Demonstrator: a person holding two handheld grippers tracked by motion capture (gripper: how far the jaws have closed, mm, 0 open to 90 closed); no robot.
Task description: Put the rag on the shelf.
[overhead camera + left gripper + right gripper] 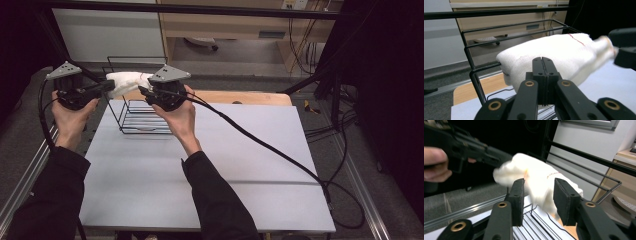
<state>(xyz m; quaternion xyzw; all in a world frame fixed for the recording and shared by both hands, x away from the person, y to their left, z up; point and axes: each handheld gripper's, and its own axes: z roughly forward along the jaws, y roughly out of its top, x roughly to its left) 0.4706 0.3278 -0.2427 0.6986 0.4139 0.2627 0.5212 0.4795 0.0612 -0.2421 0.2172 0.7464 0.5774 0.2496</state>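
A pale grey tabletop point(210, 165) runs away from you toward a wooden edge at the far side, with dark floor and loose cables off to the right. At the far left of the tabletop stands a black wire basket point(136, 107), open at the top. You hold a white cloth point(126, 82) above the basket's far rim, stretched between your two hands. Your left claw point(106, 87) reaches in from the left, its jaws pressed together and pinching the cloth's left end; in the left gripper view the cloth point(554, 56) bulges just beyond the closed tips, with the wire basket point(474, 72) behind and below it. Your right claw point(144, 91) sits just right of the cloth, and in the right gripper view its jaws stand spread apart, with the cloth point(536, 180) hanging in the gap and neither pad pressing on it. That cloth is blurred there.
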